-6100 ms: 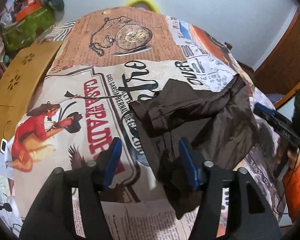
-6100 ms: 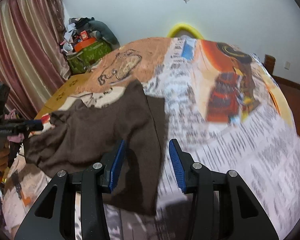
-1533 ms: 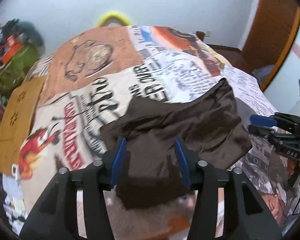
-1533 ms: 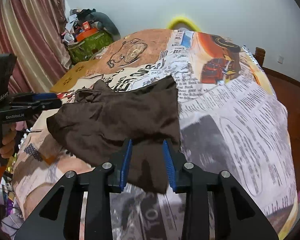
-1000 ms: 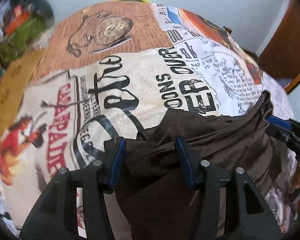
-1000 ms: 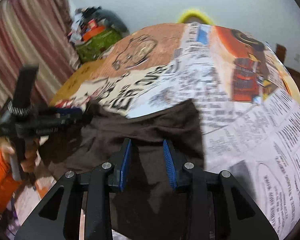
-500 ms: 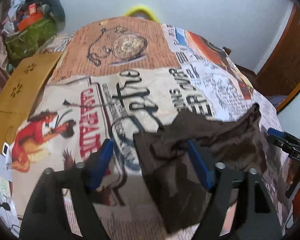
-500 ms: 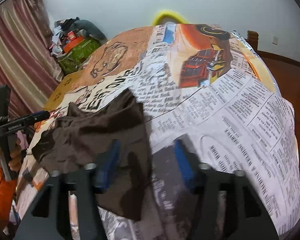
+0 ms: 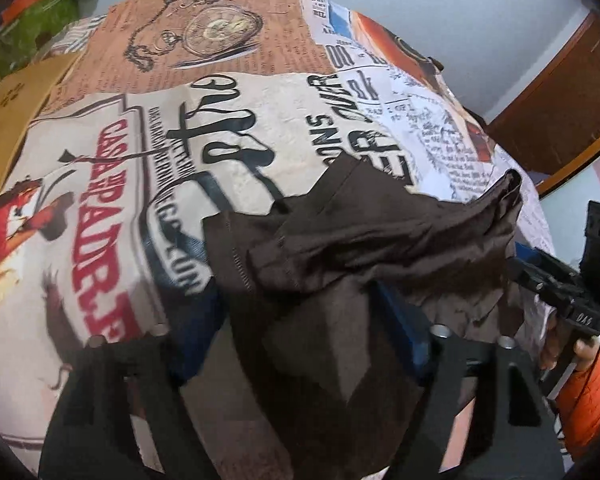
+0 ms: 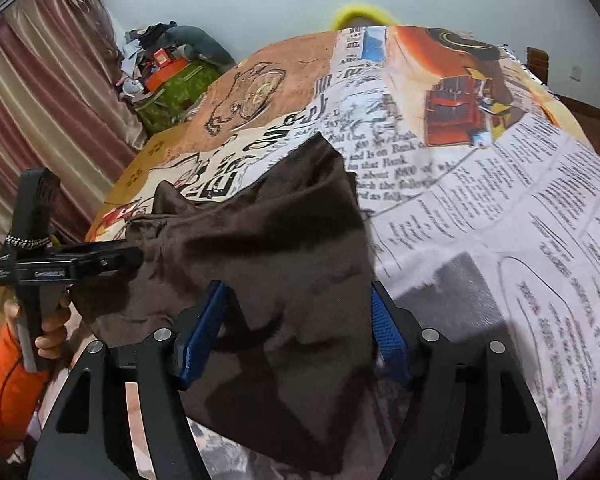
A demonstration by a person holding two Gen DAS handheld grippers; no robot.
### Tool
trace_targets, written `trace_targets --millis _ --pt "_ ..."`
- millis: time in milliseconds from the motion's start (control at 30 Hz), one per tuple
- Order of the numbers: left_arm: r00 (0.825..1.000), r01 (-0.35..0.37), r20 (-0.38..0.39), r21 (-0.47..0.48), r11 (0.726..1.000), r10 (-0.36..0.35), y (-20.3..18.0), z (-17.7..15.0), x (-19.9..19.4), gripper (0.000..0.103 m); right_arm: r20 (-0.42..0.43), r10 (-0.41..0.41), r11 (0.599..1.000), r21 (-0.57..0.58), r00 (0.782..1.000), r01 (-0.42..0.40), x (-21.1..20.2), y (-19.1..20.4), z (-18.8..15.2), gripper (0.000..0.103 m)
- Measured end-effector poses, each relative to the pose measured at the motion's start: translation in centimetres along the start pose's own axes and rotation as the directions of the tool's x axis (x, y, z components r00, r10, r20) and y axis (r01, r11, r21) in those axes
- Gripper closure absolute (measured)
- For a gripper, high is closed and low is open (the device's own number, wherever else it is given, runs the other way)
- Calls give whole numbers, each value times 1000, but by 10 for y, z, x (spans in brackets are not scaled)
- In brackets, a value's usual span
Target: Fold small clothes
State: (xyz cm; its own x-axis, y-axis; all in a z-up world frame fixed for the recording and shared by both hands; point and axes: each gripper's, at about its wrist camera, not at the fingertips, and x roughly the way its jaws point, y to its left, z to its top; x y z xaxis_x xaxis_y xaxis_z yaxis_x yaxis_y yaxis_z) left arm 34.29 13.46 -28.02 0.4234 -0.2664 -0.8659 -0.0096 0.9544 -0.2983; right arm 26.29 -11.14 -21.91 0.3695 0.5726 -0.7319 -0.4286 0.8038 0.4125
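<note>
A small dark brown garment (image 9: 360,264) lies rumpled on the printed tablecloth (image 9: 140,128); it also shows in the right wrist view (image 10: 276,264). My left gripper (image 9: 300,320) is open, its blue-padded fingers spread either side of the garment's near edge, the cloth draped between them. My right gripper (image 10: 296,316) is also open, fingers wide apart over the garment's near right part. The right gripper shows at the garment's right edge in the left wrist view (image 9: 560,292); the left gripper shows at its left edge in the right wrist view (image 10: 80,266).
The table carries a newspaper-print cloth (image 10: 500,220). A yellow wooden surface (image 9: 12,112) lies at the left. A green bag with clutter (image 10: 172,84) and striped curtains (image 10: 40,120) stand behind. A wooden door (image 9: 560,100) is at the right.
Both grippers opened wide half a second ago and stay open. They have moved closer over the garment, which now lies bunched between the fingers.
</note>
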Motion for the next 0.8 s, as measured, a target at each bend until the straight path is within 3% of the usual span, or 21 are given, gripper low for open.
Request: trace_targets --millis 100,200,333,400,533,800 --pt "999 35 -1 -4 999 -35 -2 4 3 57 2 2 1000 -7 1000 -2 3 2 1 37" --pt "999 42 10 -7 999 -41 -3 5 5 69 7 -15 1000 -23 1000 15 5 3 0 43" --pt "999 43 31 -17 999 -42 -4 3 2 80 -5 8 999 -41 1000 -8 6 5 -4 69" --pt "999 25 43 -7 1000 -25 -7 2 -3 85 -19 1 998 -62 1000 -3 10 11 -5 75" --pt "997 -10 80 21 1000 9 -15 -3 -21 90 5 -8 996 -85 1000 8 4 21 -4 90" --pt "973 -61 224 46 997 49 -19 -16 -97 91 64 9 989 -151 998 1 -25 59 1 91"
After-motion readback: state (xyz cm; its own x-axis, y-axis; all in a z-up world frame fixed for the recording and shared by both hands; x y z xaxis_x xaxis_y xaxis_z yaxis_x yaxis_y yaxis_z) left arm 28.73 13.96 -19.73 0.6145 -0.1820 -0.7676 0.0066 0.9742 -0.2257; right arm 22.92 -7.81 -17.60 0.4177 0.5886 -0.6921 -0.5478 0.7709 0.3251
